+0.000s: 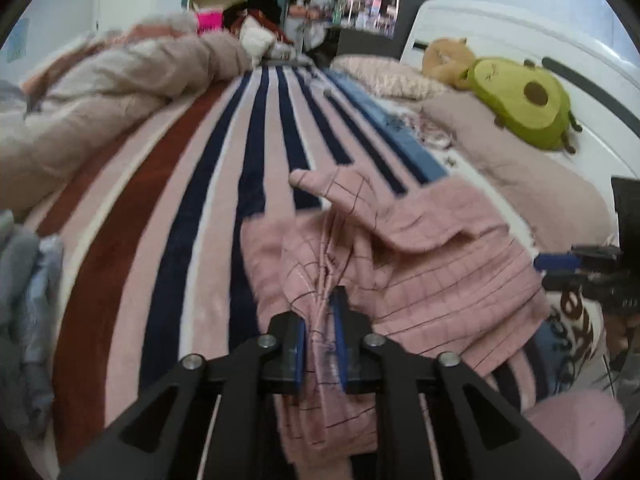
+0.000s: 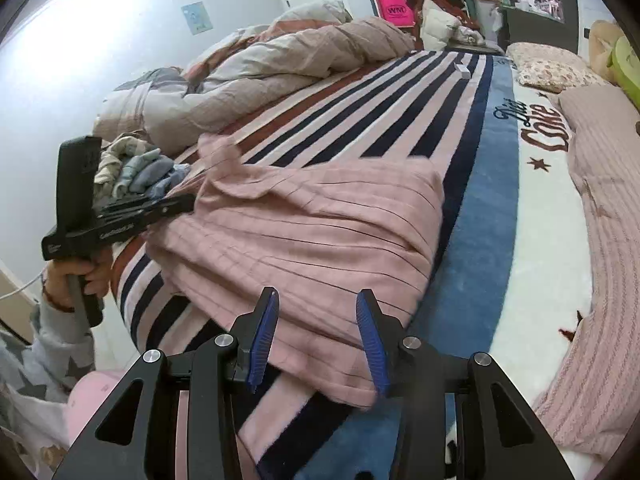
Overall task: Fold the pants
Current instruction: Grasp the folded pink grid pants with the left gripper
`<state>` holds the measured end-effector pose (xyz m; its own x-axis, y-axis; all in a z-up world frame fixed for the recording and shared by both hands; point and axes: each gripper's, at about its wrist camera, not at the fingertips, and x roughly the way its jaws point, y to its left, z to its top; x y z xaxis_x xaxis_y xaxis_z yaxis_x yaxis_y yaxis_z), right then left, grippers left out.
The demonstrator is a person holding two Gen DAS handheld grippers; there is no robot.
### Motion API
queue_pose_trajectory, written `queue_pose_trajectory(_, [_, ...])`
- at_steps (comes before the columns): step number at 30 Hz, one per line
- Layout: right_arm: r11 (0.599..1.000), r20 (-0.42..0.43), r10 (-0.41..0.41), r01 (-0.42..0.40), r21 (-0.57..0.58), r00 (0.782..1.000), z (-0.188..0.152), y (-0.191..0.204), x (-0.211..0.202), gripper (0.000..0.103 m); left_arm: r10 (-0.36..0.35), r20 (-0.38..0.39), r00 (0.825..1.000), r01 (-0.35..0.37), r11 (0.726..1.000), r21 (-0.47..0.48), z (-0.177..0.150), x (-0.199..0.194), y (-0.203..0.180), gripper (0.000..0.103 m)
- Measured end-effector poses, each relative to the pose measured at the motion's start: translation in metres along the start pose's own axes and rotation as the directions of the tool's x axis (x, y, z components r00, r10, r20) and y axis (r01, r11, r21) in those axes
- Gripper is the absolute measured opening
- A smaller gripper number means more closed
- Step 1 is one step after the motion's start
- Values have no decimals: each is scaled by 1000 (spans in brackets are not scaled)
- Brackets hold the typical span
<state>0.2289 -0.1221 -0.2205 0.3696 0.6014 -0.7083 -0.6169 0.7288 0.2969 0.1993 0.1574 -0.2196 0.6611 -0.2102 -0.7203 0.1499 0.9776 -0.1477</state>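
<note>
pants lie bunched mid-bed on the striped blanket, part folded, not squared. left claw pinches fabric at 6 o'clock; right claw gapes, empty.

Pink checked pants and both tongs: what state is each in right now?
Pink checked pants: partly folded, bunched, lying on the striped blanket.
Left tongs: shut on a gathered fold of the pants.
Right tongs: open, pads apart over the pants' near edge, gripping nothing.
Duvet: crumpled in a heap at the far side.
</note>
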Motion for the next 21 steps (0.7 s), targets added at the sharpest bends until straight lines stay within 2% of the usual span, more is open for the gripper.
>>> queue_pose_trajectory(2, [1000,-12,-5,5,6,1000,0,1,8,37,21,-6,1000,-21,1000,0,-5,-1,5,39])
queue_pose_trajectory(4, [1000,-16,-13,13,1,1000,1,4,12,37,28,40,999,-28,1000,3,-3,-12,11,44])
queue_pose_trajectory(6, [1000,-11,-10,10,-2,1000,3,7,12,37,3,73,997,-3,1000,-1,5,-21,14,44])
queue_pose_trajectory(9, [1000,-3,-2,2,4,1000,7,7,11,37,-24,109,994,19,999,49,16,-29,8,44])
queue_pose_trajectory(12, [1000,-2,-3,3,1,1000,7,9,11,37,-68,99,993,60,994,86,24,-20,-4,43])
queue_pose_trajectory(14, [1000,-4,-1,1,5,1000,7,10,12,37,-64,70,995,56,992,112,24,-8,-13,29])
queue_pose_trajectory(15, [1000,-5,1,-1,8,1000,6,10,13,37,-58,59,997,50,991,128,24,-2,-17,26])
queue_pose_trajectory(21, [1000,-9,-1,1,21,1000,2,8,11,37,-55,29,998,49,982,182,20,7,-32,14])
